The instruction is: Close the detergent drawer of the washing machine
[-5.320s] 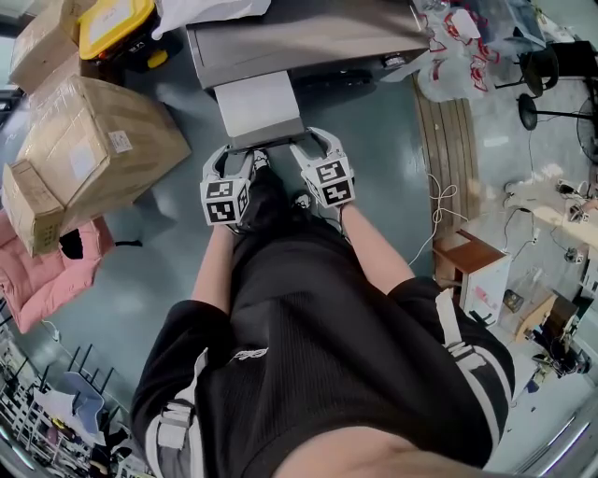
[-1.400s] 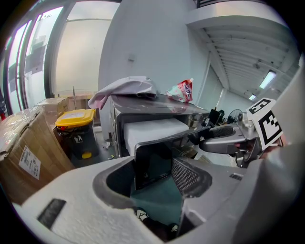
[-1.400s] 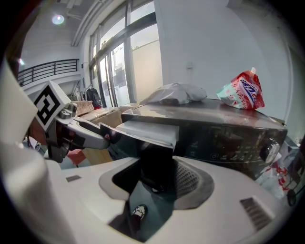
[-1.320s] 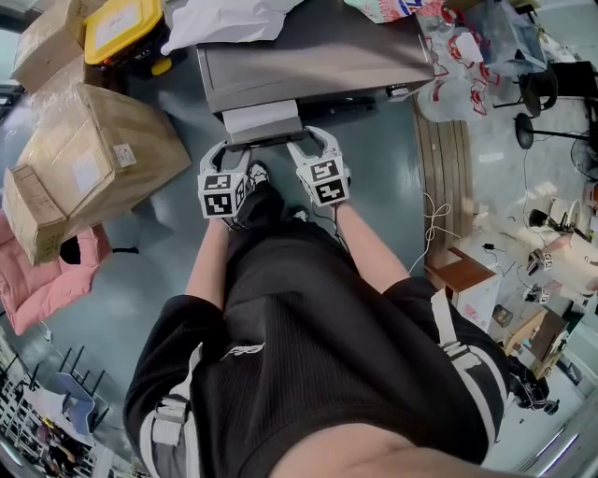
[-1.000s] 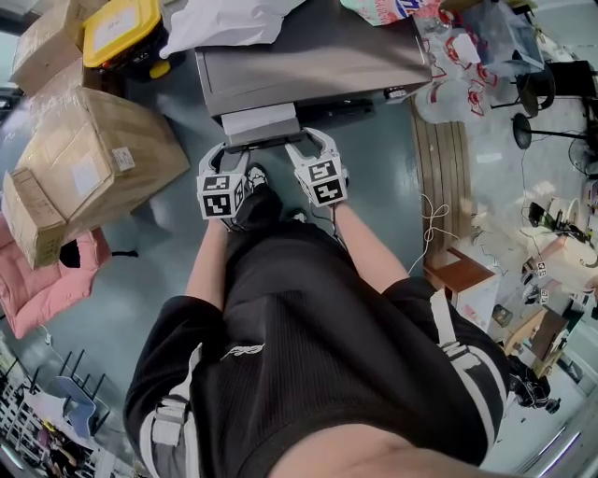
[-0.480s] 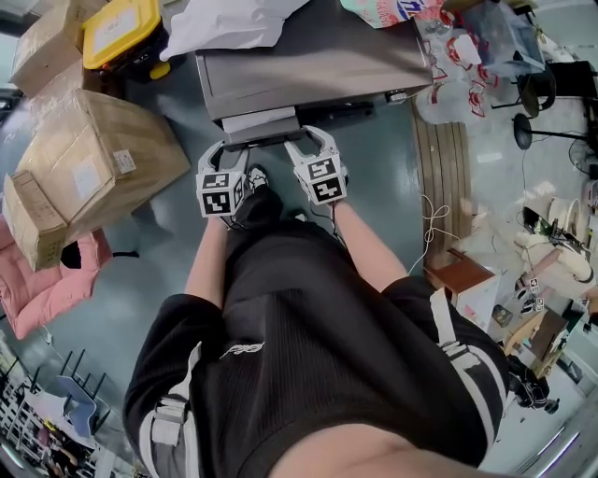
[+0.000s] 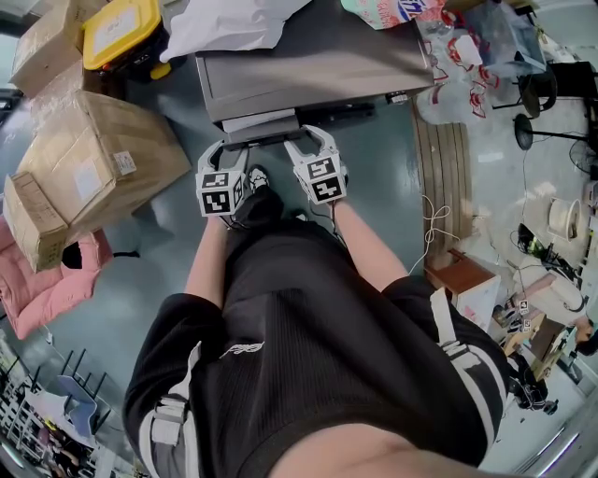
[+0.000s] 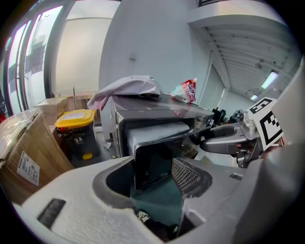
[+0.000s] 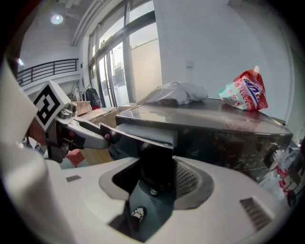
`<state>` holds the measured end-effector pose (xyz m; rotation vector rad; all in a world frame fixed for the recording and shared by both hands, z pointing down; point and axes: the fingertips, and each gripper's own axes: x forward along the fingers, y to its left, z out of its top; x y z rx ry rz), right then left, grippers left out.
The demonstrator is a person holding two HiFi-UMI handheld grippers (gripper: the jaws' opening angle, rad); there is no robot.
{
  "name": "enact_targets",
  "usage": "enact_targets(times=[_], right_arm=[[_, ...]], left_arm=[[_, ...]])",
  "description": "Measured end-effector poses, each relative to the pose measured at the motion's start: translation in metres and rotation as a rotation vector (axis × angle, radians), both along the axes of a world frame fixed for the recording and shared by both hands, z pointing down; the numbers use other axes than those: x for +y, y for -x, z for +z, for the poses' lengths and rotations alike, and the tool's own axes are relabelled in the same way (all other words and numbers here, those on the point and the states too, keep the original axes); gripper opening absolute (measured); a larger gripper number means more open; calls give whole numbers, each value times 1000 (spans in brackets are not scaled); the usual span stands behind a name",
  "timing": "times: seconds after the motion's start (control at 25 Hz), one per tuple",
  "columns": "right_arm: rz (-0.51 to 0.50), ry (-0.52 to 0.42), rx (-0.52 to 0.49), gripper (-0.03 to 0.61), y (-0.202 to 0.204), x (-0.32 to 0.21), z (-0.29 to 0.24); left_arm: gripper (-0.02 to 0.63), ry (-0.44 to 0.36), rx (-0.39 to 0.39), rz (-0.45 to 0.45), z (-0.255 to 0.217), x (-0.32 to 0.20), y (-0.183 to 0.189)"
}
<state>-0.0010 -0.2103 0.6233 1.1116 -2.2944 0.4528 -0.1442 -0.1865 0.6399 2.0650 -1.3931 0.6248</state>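
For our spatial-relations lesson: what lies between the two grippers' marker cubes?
The person's patterned shoe and dark trouser leg, shown in the head view between left gripper and right gripper.

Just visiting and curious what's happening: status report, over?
Left claw, right claw open, straddling ends of detergent drawer. Drawer nearly in, protrudes slightly. Nothing seen blocking it.

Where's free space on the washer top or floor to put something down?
Bare: the grey washing machine top between the white cloth and red-and-white pouch; the grey-green floor right of the white detergent drawer. Crowded left: cardboard boxes.
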Motion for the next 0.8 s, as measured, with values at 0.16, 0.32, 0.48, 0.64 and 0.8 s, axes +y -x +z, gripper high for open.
enact_targets(times=[0.16,0.32,0.48,0.64,0.8], right_arm=[[-6,17,1,196,0,-1,2],[0,10,8,196,1,-5,2],[-1,14,9,196,2,-6,2],[2,7,10,196,2,-10,1],[-1,28,7,196,4,-10,2]], left_arm=[[247,3,-3,1,0,-3,0],[247,3,-3,2,1,-6,2],[247,5,-2,3,1,-8,2],[247,9,3,1,1,-10,3],[247,10,4,10,1,-13,3]])
